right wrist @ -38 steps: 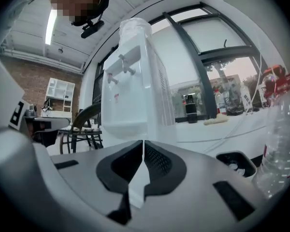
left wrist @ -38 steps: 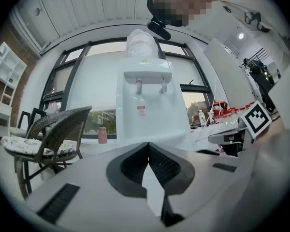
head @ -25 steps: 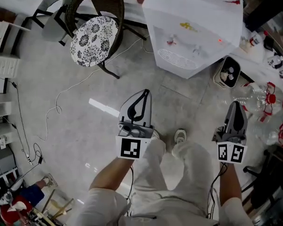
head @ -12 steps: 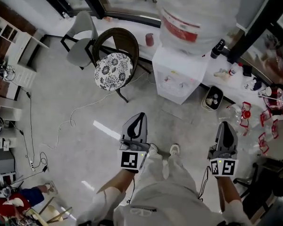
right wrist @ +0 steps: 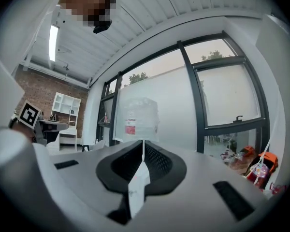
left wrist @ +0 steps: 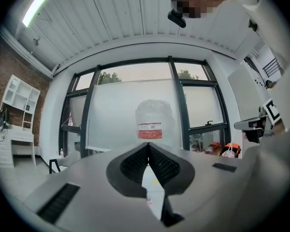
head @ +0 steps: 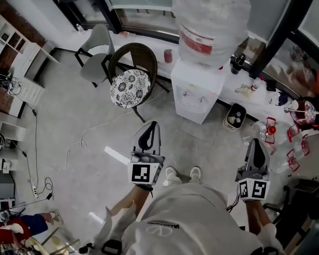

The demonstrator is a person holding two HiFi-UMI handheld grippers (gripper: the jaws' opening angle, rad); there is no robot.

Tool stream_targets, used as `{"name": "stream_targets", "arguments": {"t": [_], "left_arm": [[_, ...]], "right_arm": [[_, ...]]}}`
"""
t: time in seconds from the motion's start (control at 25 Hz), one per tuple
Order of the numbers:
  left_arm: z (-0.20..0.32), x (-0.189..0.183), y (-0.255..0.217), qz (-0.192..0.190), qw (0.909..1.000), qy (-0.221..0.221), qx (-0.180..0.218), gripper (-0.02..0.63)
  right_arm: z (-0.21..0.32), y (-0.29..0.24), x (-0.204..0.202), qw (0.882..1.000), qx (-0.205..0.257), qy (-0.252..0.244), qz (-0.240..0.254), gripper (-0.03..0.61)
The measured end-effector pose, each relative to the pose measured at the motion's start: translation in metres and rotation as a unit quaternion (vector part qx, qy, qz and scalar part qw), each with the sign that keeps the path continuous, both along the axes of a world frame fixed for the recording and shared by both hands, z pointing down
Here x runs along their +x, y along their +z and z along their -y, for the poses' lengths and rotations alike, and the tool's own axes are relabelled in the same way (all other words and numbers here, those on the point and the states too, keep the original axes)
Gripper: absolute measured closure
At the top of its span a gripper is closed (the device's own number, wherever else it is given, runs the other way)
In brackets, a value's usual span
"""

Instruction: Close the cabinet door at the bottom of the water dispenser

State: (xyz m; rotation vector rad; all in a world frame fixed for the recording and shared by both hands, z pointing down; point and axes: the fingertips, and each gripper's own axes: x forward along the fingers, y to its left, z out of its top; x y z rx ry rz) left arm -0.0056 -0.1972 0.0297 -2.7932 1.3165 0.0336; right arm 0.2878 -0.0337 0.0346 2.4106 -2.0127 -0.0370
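Note:
The white water dispenser (head: 195, 92) stands by the window wall with a big clear bottle (head: 210, 20) on top. From this steep angle its lower cabinet door cannot be made out. My left gripper (head: 150, 126) and right gripper (head: 255, 142) are held level in front of the person's body, well short of the dispenser, both shut with nothing between the jaws. In the left gripper view the bottle (left wrist: 154, 122) rises just beyond the closed left gripper (left wrist: 148, 146). The right gripper view shows the bottle (right wrist: 141, 117) past the closed right gripper (right wrist: 143, 146).
A wicker chair with a floral cushion (head: 129, 86) and a grey chair (head: 95, 47) stand left of the dispenser. A small bin (head: 234, 116) sits at its right, with plastic bottles (head: 271, 129) beyond. A white cable (head: 80, 139) trails over the floor.
Both grippers rose together with the person, who stood up. The dispenser now looks smaller and farther off, and its bottle has come into view. Both jaws stayed shut.

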Motion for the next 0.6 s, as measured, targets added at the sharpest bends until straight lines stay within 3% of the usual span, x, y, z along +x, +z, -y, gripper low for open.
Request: {"name": "stream_targets", "arguments": {"t": [0.6], "left_arm": [[-0.01,-0.014,-0.005,-0.01,0.9998,0.011,0.011,0.606]], "right_arm": [[-0.008,-0.007,-0.028,1.0,0.001,-0.018,-0.002,0.561]]}}
